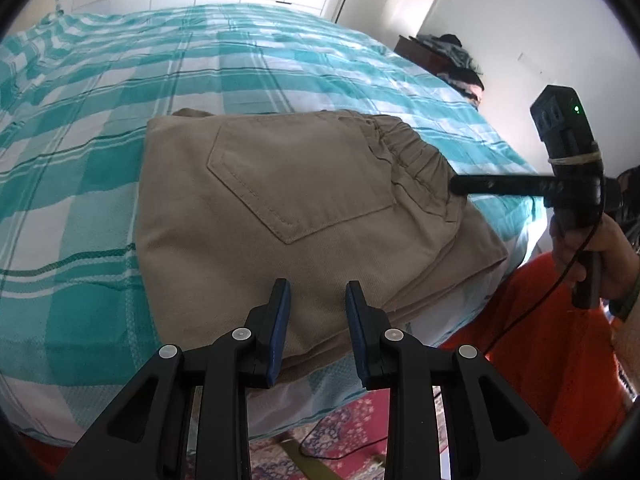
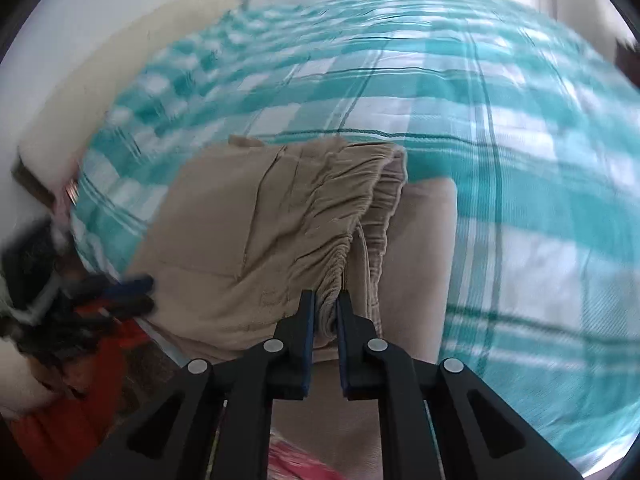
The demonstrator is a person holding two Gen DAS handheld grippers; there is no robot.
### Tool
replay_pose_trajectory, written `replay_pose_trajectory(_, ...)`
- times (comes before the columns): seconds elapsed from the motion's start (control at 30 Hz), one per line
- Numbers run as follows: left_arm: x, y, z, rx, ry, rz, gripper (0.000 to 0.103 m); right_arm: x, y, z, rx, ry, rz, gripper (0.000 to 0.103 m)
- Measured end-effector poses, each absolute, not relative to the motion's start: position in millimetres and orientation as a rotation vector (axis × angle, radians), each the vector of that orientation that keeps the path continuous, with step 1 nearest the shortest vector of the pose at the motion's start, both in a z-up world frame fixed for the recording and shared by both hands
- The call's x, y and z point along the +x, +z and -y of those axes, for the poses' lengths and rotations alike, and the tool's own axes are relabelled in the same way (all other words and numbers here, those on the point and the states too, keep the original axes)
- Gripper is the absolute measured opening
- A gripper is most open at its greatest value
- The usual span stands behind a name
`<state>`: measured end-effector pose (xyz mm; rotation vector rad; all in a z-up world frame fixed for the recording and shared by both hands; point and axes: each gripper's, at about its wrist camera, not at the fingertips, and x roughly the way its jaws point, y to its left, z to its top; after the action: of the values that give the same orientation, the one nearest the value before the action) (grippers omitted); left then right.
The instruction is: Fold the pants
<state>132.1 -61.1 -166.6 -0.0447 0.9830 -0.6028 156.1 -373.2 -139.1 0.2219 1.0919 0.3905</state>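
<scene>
The left hand-held gripper [image 1: 318, 296] hovers with its jaws spread over the near edge of the folded tan pants [image 1: 296, 200] (back pocket facing up), gripping nothing. The right hand-held gripper [image 2: 326, 308] is pinching the gathered elastic waistband [image 2: 352, 216] of the pants. They lie near the edge of the bed, on its teal-and-white checked bedspread [image 1: 120, 92]. Farther off, dark clothes [image 1: 456, 56] are heaped on a wooden stand by the wall.
</scene>
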Motion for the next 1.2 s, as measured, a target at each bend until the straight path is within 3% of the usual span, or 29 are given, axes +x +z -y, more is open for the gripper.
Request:
replay_pose_trajectory(0.03,132,-167,60,-0.052,-0.603,-0.985,0.027,156,-137,380,0.27,0.393,-1.085,0.024)
replay_pose_trajectory(0.1,133,-168,59,-0.067,-0.601,-0.988,0.027,152,-133,399,0.363,0.369,-1.086,0.045)
replay_pose_trajectory(0.23,132,-168,62,-0.055,-0.6,-0.982,0.027,147,-131,421,0.545,0.409,-1.12,0.045)
replay_pose_trajectory(0.37,132,-169,62,-0.06,-0.597,-0.982,0.027,142,-152,419,0.697,0.429,-1.206,0.057)
replay_pose_trajectory(0.43,132,-169,62,-0.054,-0.598,-0.982,0.027,144,-166,416,0.739,0.413,-1.236,0.058)
replay_pose_trajectory(0.53,133,-169,63,-0.049,-0.594,-0.98,0.027,151,-177,413,0.791,0.397,-1.2,0.059)
replay_pose_trajectory(0.6,133,-170,64,-0.042,-0.592,-0.981,0.027,160,-181,408,0.842,0.378,-1.167,0.066)
replay_pose_trajectory(0.63,133,-170,64,-0.039,-0.593,-0.98,0.027,161,-182,405,0.839,0.368,-1.155,0.066)
replay_pose_trajectory(0.7,132,-166,62,-0.041,-0.597,-0.979,0.027,167,-181,397,0.764,0.314,-1.144,0.042)
replay_pose_trajectory(0.73,132,-163,60,-0.05,-0.597,-0.979,0.027,168,-179,396,0.737,0.289,-1.135,0.04)
replay_pose_trajectory(0.8,129,-150,50,-0.1,-0.594,-0.955,0.027,164,-169,396,0.754,0.291,-1.088,0.024)
replay_pose_trajectory(1.03,132,-120,30,-0.18,-0.59,-0.91,0.027,138,-101,406,0.705,0.316,-0.947,0.022)
replay_pose_trajectory(1.2,136,-134,34,-0.137,-0.556,-0.958,0.027,107,-139,426,0.737,0.22,-1.022,0.022)
